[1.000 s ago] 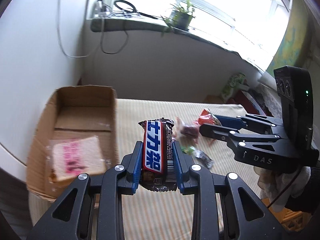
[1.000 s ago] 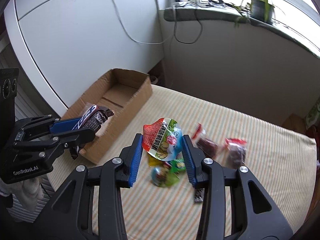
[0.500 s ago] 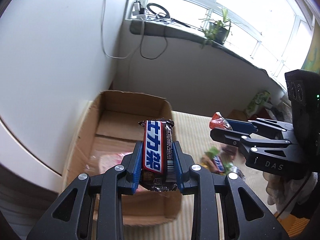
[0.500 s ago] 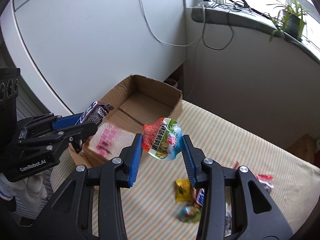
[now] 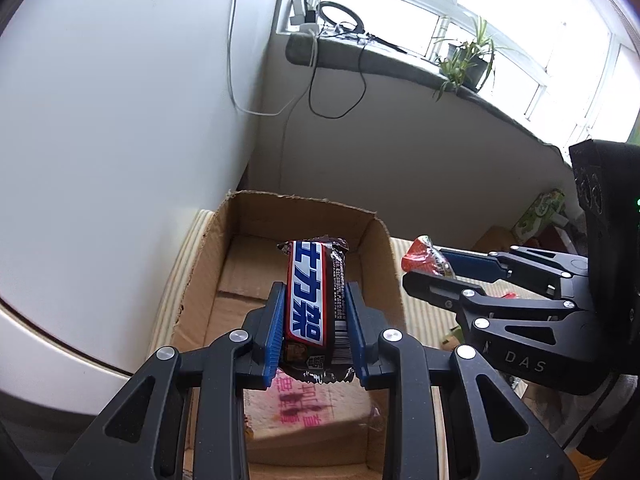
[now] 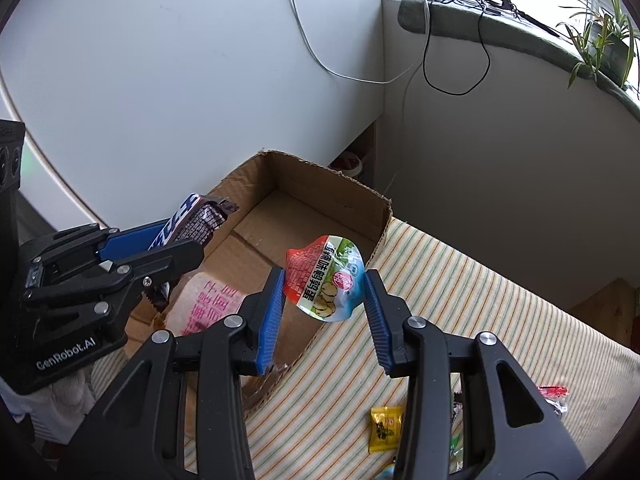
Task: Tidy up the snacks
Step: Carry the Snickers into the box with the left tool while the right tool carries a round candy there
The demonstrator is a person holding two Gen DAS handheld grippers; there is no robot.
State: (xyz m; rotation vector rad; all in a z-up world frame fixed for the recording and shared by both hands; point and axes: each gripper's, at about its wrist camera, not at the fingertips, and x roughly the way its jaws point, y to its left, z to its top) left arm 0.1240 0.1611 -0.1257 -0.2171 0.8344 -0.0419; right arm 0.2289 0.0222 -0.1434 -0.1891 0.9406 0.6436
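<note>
Daylight pours in from the window [image 5: 500,12] at the upper right, blown out to white glare. The white wall [image 5: 120,120] is evenly lit and shadows are soft. Both views are sharp, with strong fisheye bending and dark corners at the edges.

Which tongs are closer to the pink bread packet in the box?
Left. The left tongs, holding the chocolate bar, hang right over the bread packet inside the cardboard box. The right tongs, holding the egg snack pouch, are over the box's edge beside it.
</note>
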